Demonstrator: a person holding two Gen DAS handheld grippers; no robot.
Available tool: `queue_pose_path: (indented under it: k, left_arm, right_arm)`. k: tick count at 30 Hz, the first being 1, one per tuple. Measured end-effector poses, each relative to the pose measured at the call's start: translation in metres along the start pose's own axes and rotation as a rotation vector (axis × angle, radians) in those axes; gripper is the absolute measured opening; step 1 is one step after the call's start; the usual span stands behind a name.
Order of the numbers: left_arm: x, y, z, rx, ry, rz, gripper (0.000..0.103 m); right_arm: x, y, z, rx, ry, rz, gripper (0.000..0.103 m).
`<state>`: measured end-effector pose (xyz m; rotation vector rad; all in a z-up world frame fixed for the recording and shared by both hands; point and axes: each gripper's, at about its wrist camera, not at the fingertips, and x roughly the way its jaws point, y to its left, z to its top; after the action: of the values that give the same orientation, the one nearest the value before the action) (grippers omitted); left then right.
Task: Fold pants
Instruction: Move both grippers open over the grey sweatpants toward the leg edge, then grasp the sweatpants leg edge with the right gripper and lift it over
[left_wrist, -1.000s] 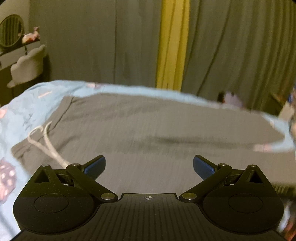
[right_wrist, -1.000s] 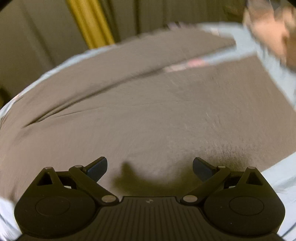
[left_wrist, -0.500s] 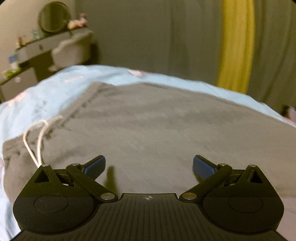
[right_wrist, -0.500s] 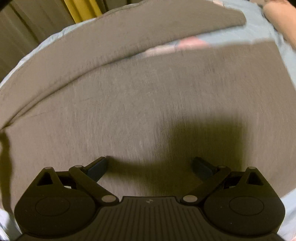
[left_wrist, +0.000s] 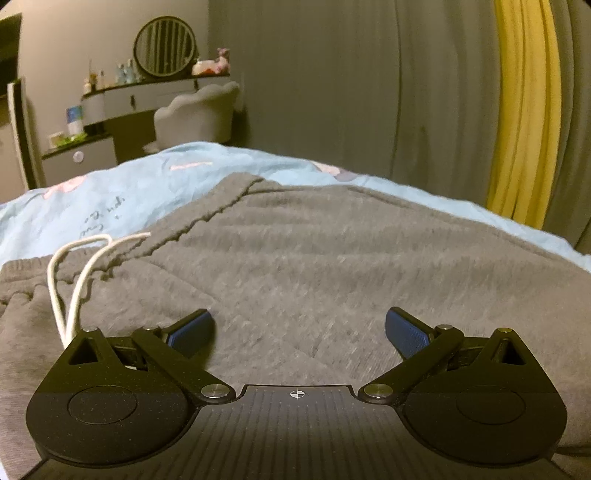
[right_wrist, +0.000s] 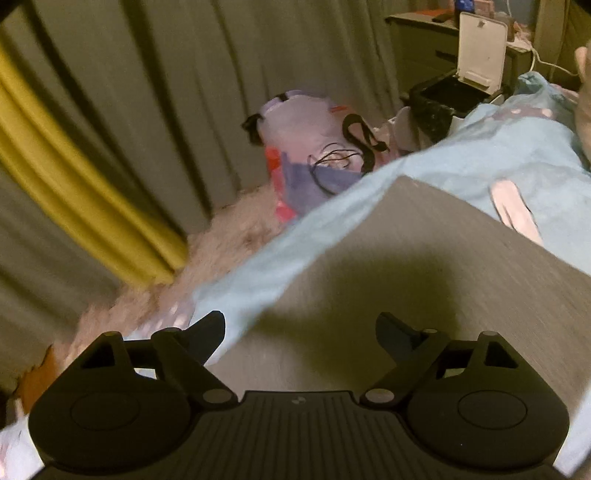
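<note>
Left tool (left_wrist: 299, 328) spread wide, empty, low over waistband end of grey pants (left_wrist: 332, 266), drawstring (left_wrist: 74, 280) beside. Right tool (right_wrist: 300, 332) unclenched, jaws just closing slightly, nothing gripped, at hem corner. Pants flat on bed (left_wrist: 122, 199). Step: reaching for grasp points. Next: pinch both, fold.

Running off the lower and right edges of the left wrist view: grey sweatpants (left_wrist: 314, 266), legs out of sight. Hiding behind the left tongs (left_wrist: 299, 326) body: lower ends of the white drawstring (left_wrist: 74, 288). Smearing with motion in the right wrist view: pant-leg hem (right_wrist: 424, 258), light blue bedsheet (right_wrist: 280, 266), shaggy rug (right_wrist: 229, 240). Sitting half hidden behind the bed edge: purple bag (right_wrist: 299, 122), contents unreadable. Showing only as a sliver at the right edge: a hand (right_wrist: 583, 110). Staying too small to identify: bottles on the vanity shelf (left_wrist: 122, 74). Lying partly under the right tongs (right_wrist: 301, 328): hem edge, contact unclear.
</note>
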<state>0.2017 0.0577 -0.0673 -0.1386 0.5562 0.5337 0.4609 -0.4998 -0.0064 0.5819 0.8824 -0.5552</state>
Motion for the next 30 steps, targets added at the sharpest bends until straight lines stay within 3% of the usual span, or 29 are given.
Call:
queue_pose_path:
  k: [3,6,7,9,12,15,20,24,27,30]
  left_arm:
    - [0.005,-0.003,-0.003,0.006,0.013,0.002,0.103]
    - [0.006,0.000,-0.004,-0.013,0.020,-0.011,0.103]
    - [0.007,0.002,-0.004,-0.022,0.025,-0.018,0.103]
    - [0.008,0.005,-0.004,-0.040,0.032,-0.032,0.103]
    - [0.008,0.007,-0.004,-0.054,0.037,-0.043,0.103]
    - [0.008,0.010,-0.005,-0.070,0.040,-0.055,0.103]
    - [0.009,0.015,-0.004,-0.099,0.049,-0.078,0.103]
    - [0.005,0.019,-0.003,-0.097,0.051,-0.101,0.103]
    - [-0.001,0.021,-0.002,-0.106,0.043,-0.126,0.103]
    - [-0.007,0.021,0.000,-0.101,0.050,-0.176,0.103]
  right_arm:
    - [0.036,0.001,0.012,0.027,0.033,-0.077,0.062]
    - [0.046,-0.008,0.005,0.047,0.028,-0.162,0.058]
    - [0.046,-0.006,0.005,0.037,0.016,-0.195,0.045]
    - [0.043,-0.006,0.002,0.019,0.014,-0.236,0.035]
    - [0.036,-0.015,-0.001,0.019,0.008,-0.212,0.009]
    - [0.008,-0.030,-0.005,0.032,-0.031,-0.149,0.007]
    - [-0.085,-0.078,-0.038,0.002,-0.169,-0.025,0.007]
    - [-0.162,-0.145,-0.109,0.053,-0.240,0.017,0.006]
    - [-0.179,-0.192,-0.172,0.104,-0.189,-0.001,0.006]
    - [-0.164,-0.233,-0.212,0.187,-0.103,0.017,0.006]
